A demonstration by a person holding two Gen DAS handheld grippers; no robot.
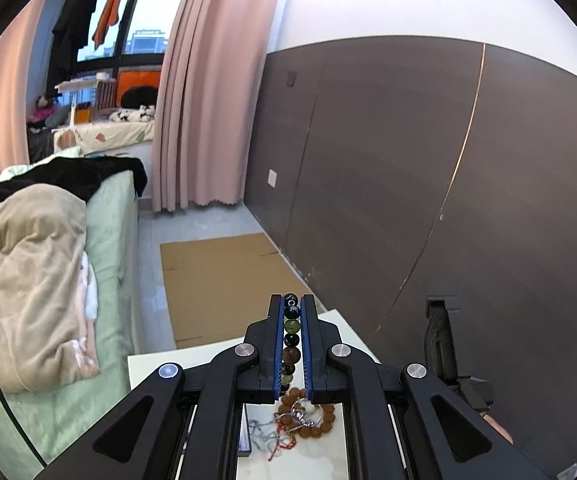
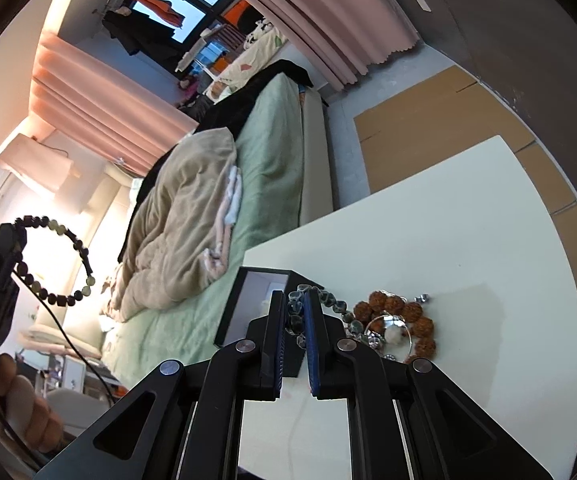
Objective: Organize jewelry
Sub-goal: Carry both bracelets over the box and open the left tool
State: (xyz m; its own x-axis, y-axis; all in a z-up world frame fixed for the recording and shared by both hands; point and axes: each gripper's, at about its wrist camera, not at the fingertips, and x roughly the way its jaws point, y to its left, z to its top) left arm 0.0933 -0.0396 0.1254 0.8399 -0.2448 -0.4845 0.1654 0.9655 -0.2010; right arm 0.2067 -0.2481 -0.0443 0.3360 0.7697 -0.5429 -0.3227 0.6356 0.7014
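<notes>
My left gripper is shut on a bracelet of dark and green beads and holds it high above the white table. In the right wrist view that bracelet hangs as a loop from the left gripper at the far left. My right gripper is low over the table, its jaws closed around a grey-green bead strand at the edge of a black tray. A brown seed-bead bracelet lies in the jewelry pile.
A bed with green sheet and beige blanket stands left of the table. Flat cardboard lies on the floor beyond it. A dark panelled wall runs on the right. Silver chains and a red cord lie in the pile.
</notes>
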